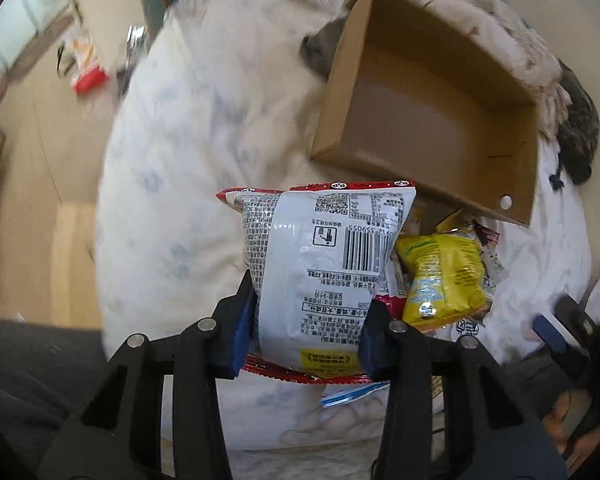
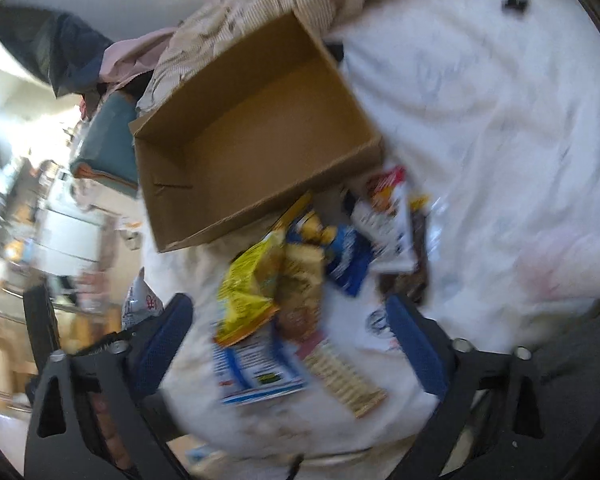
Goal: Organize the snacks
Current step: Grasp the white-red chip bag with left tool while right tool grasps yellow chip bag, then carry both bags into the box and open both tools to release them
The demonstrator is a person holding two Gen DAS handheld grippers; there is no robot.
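My left gripper [image 1: 304, 340] is shut on a white and red snack packet [image 1: 324, 272], held back side up with its barcode showing, above the bed. An open brown cardboard box [image 1: 428, 120] lies beyond it, empty. A yellow snack bag [image 1: 444, 276] lies to the right of the held packet among other packets. My right gripper [image 2: 296, 340] is open and empty above a pile of snacks: a yellow bag [image 2: 248, 288], a blue and white packet [image 2: 260, 364], a blue bag [image 2: 346, 264] and a white and red packet [image 2: 388, 224]. The box [image 2: 256, 132] lies just behind the pile.
Everything lies on a white bed cover [image 1: 204, 128]. A beige blanket [image 1: 480, 20] and dark cloth lie behind the box. A red and white packet [image 1: 86, 68] lies on the wooden floor at left. Shelves and clutter [image 2: 60, 216] stand left of the bed.
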